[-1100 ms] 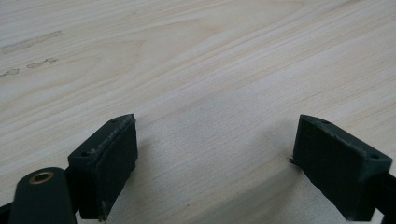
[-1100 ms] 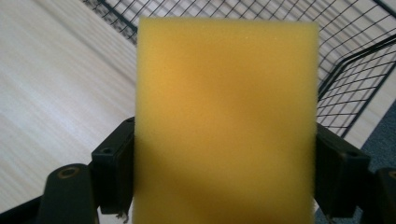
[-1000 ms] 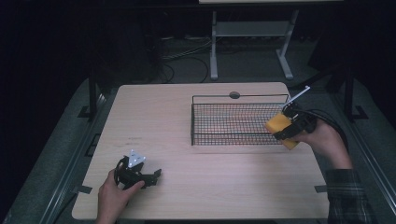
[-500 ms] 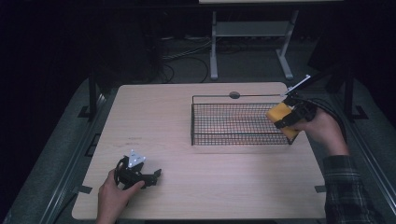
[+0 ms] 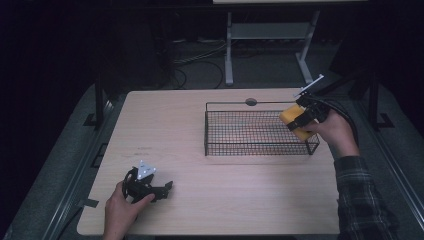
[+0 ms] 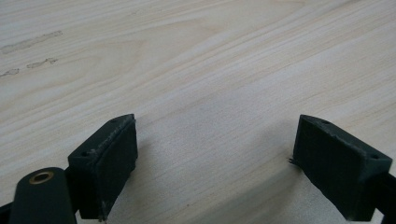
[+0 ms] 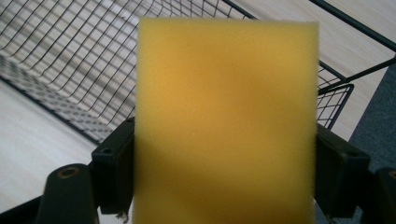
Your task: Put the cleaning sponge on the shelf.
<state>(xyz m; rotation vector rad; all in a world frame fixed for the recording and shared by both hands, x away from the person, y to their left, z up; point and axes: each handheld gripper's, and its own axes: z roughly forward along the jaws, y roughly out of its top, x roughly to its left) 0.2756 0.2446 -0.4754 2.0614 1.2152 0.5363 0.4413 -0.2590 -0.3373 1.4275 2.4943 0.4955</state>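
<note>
Yellow foam, soft and finely pored, is the sponge (image 7: 226, 121) pinched between the black jaws of my right gripper (image 5: 303, 118); from above it sits as a small block over the right end of the wire basket (image 5: 235, 131). My right gripper view adds the basket's thin black mesh and rim just behind the sponge. My left gripper (image 5: 165, 187) rests near the table's (image 5: 175, 120) near left corner, jaws spread wide on nothing; its own view shows pale wood grain between two blunt, matte pads (image 6: 109, 163).
</note>
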